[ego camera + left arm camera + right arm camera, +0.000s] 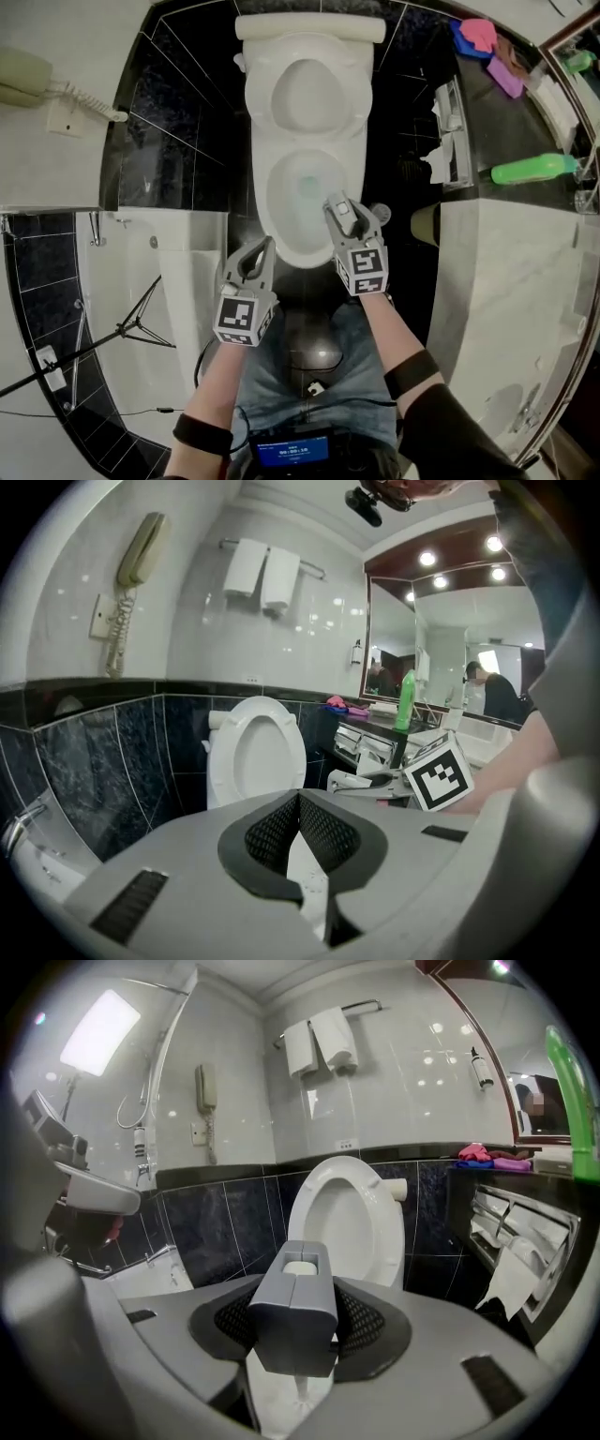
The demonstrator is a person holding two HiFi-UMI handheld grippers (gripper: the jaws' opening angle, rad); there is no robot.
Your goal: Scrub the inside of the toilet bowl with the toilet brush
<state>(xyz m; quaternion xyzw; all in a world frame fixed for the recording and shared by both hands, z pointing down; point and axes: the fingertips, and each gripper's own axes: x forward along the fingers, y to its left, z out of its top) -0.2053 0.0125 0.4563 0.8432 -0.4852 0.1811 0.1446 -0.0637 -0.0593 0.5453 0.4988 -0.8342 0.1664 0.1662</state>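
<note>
The white toilet (281,202) stands with its lid (309,94) up and pale water in the bowl. My right gripper (339,208) hangs over the bowl's right side, shut on the toilet brush's grey block handle (292,1316). The brush's white shaft (298,1396) runs down from the block into the bowl. My left gripper (258,255) sits at the bowl's front left rim, shut, with nothing held. In the left gripper view its tips (300,799) meet in front of the toilet (255,752), and the right gripper's marker cube (436,775) shows at the right.
A counter on the right carries a green bottle (534,169) and coloured cloths (487,42). Toilet paper hangs from a holder (448,131) beside the toilet. A tripod (131,328) stands at the left, below a wall phone (28,80).
</note>
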